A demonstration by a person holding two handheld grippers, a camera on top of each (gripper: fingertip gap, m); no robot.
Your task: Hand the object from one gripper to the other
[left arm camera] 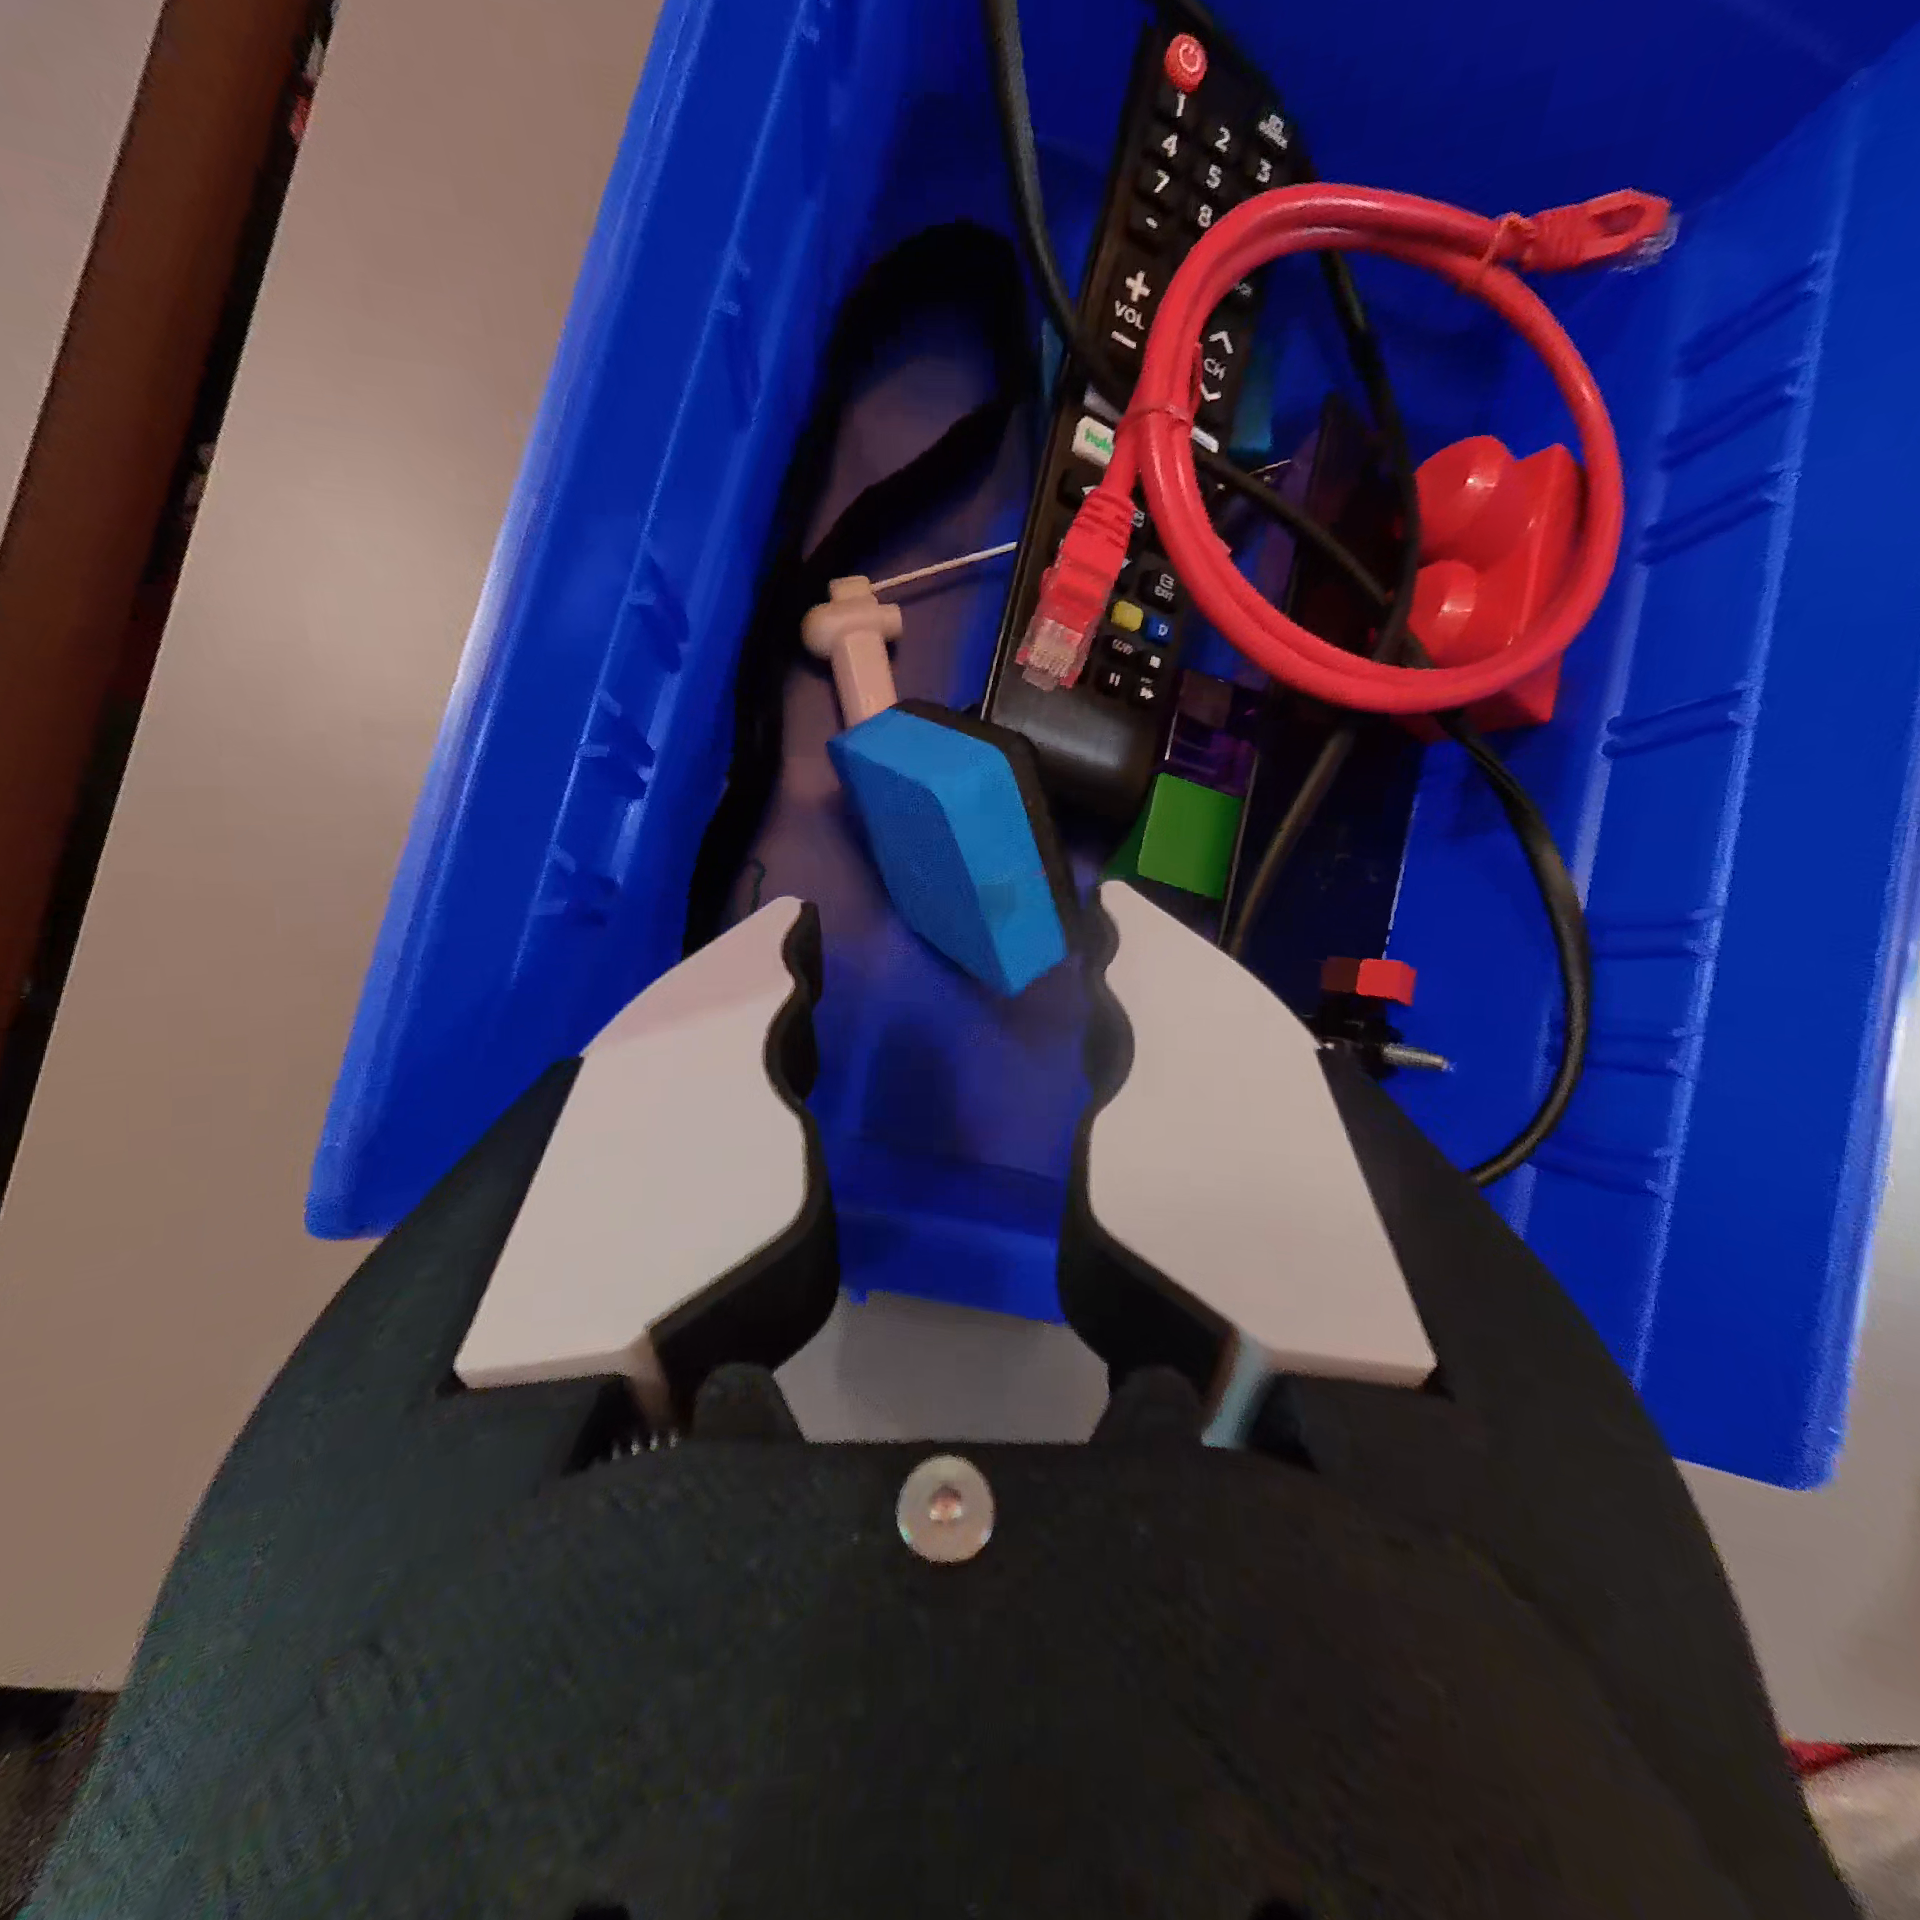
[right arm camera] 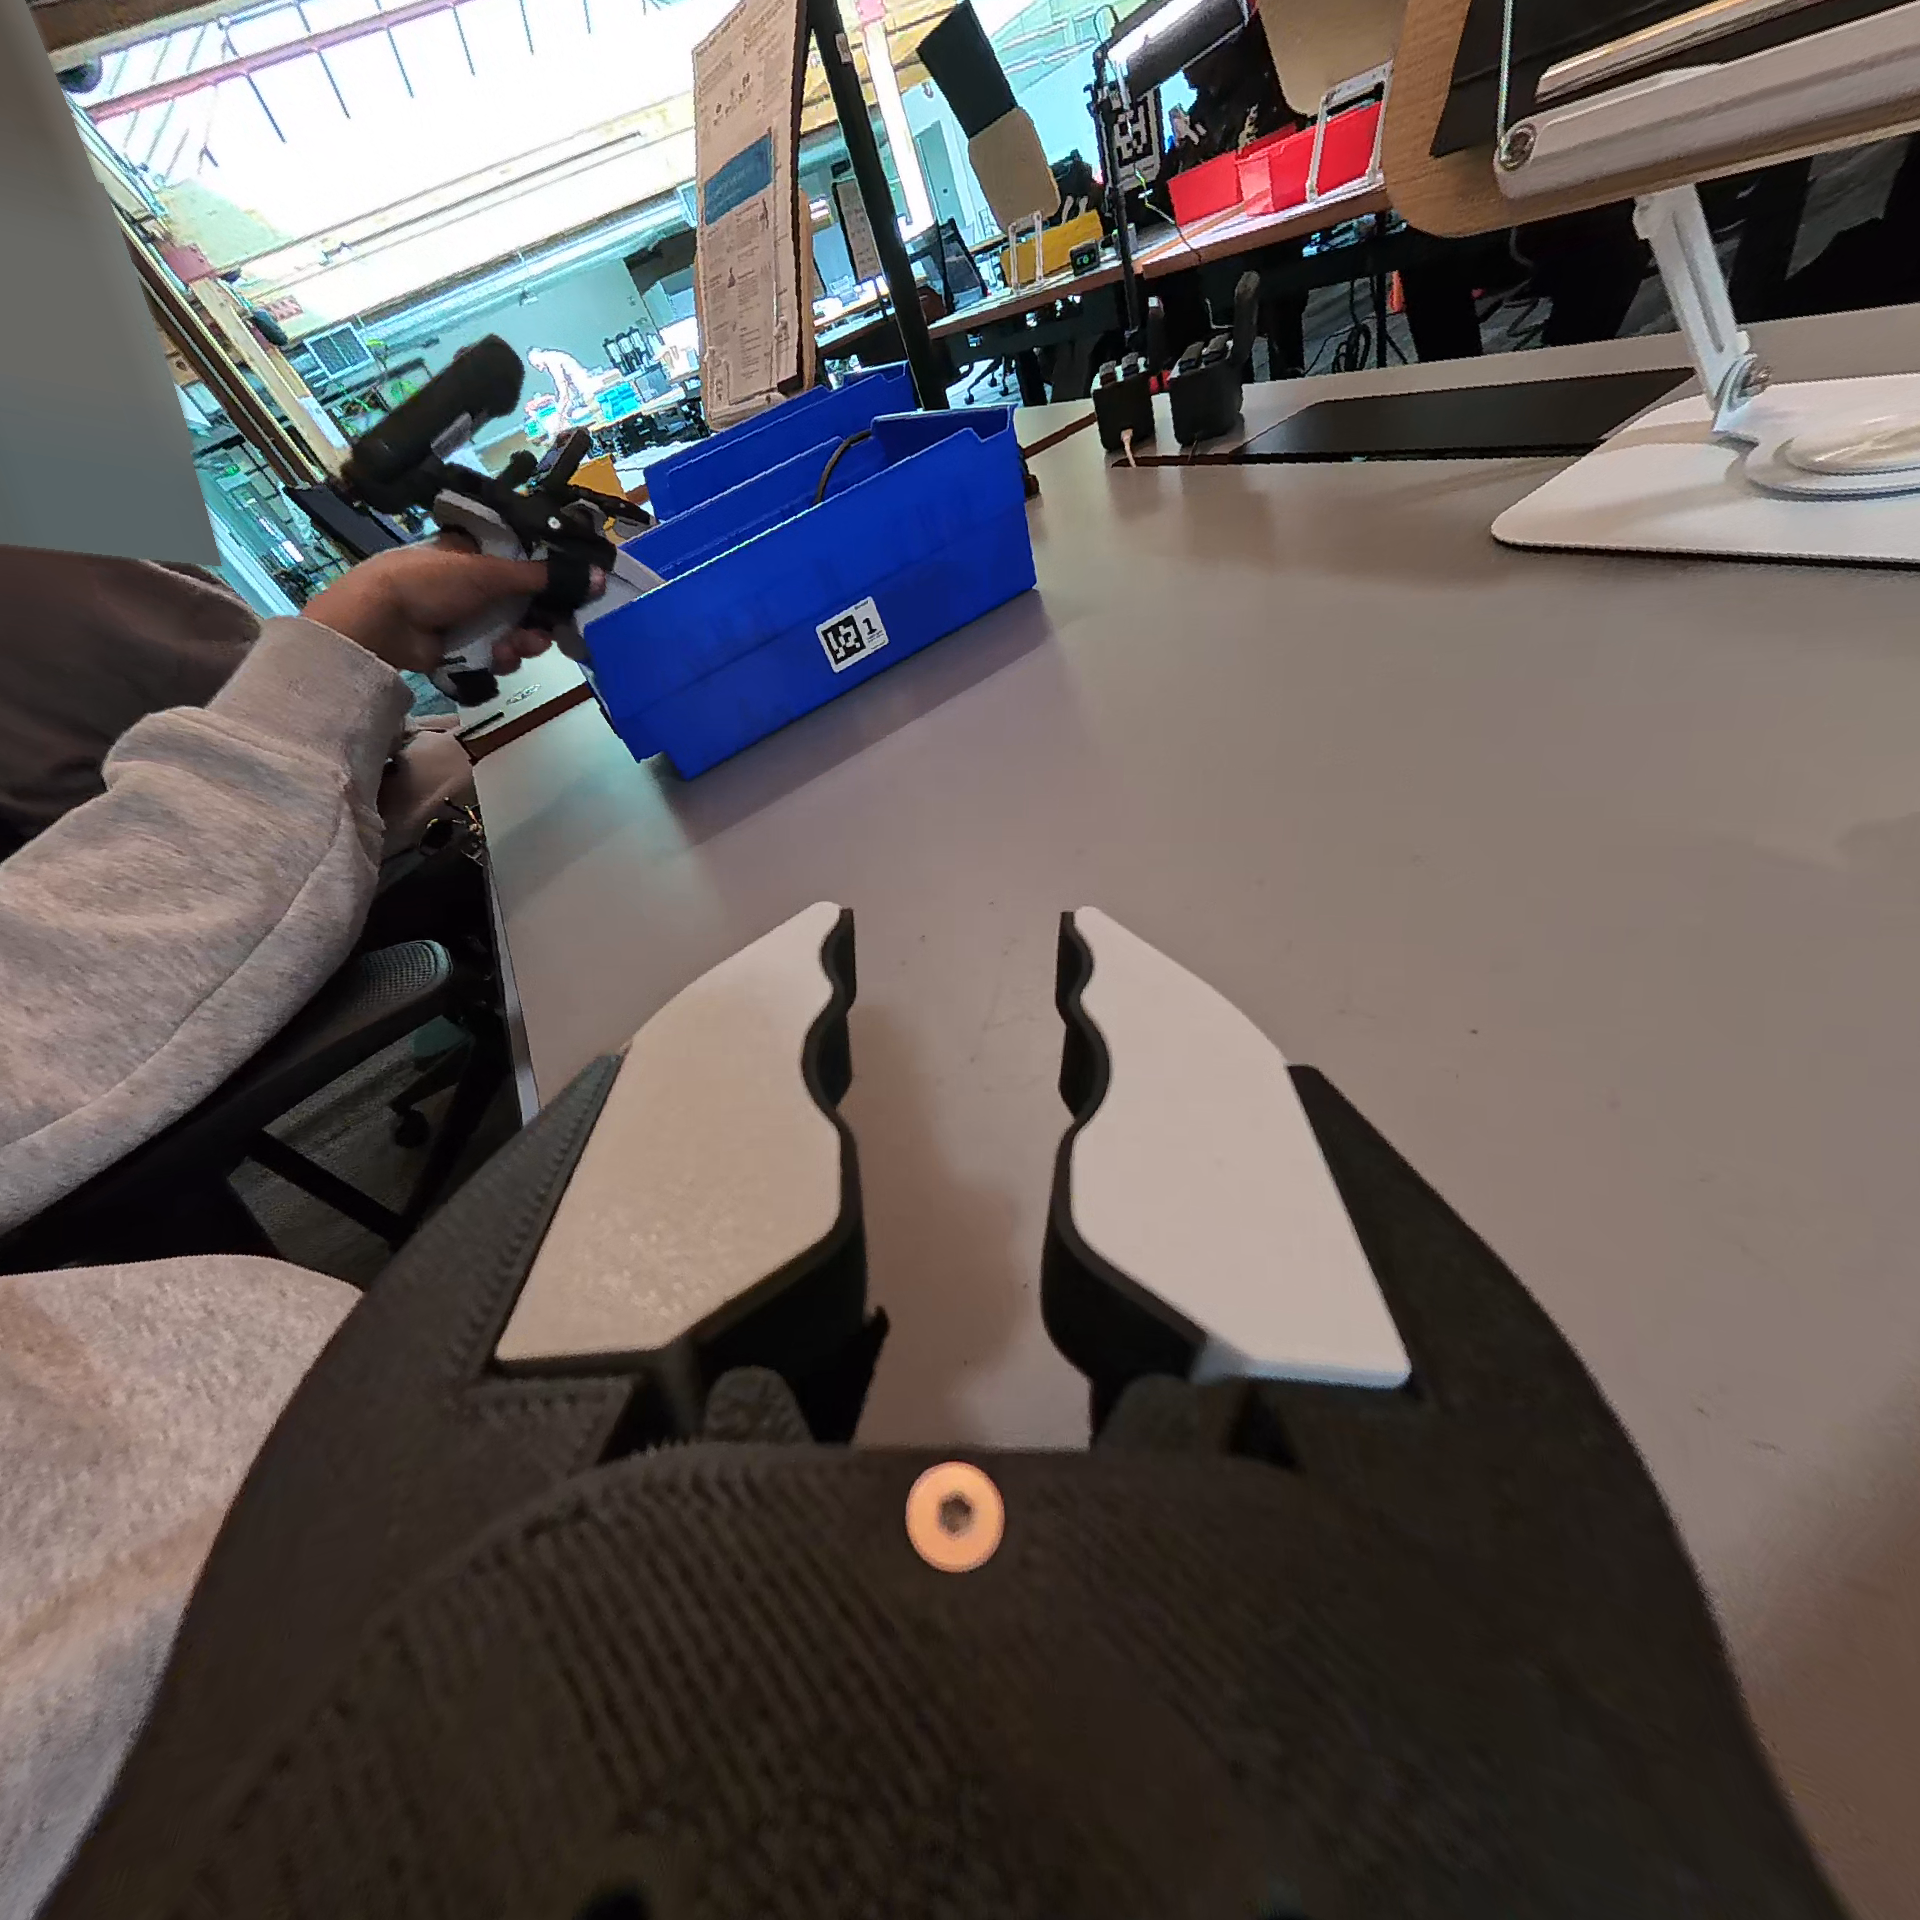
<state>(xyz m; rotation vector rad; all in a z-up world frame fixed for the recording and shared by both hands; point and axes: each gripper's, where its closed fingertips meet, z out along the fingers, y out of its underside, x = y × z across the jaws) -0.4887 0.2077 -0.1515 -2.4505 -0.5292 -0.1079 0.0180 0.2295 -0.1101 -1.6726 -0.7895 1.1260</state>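
Two grippers are standing released, neither one grasping anything.

In the left wrist view, the left gripper (left arm camera: 951, 914) is pointing into the blue bin (left arm camera: 582, 644), fingers spread, filling the lower half of the frame. Just beyond the fingertips, at frame centre, a blue-and-black object (left arm camera: 951, 847) is lying tilted in the bin, touching neither finger. Farther in, a black remote control (left arm camera: 1122, 343) is lying lengthwise, with a coiled red network cable (left arm camera: 1382, 436) resting over it and a red block (left arm camera: 1486, 561) at centre right. In the right wrist view, the right gripper (right arm camera: 956, 925) is hovering over bare grey table (right arm camera: 1351, 831), fingers parted. Farther off at the left of the frame, a hand (right arm camera: 436, 603) is holding the left gripper at the bin's near end.
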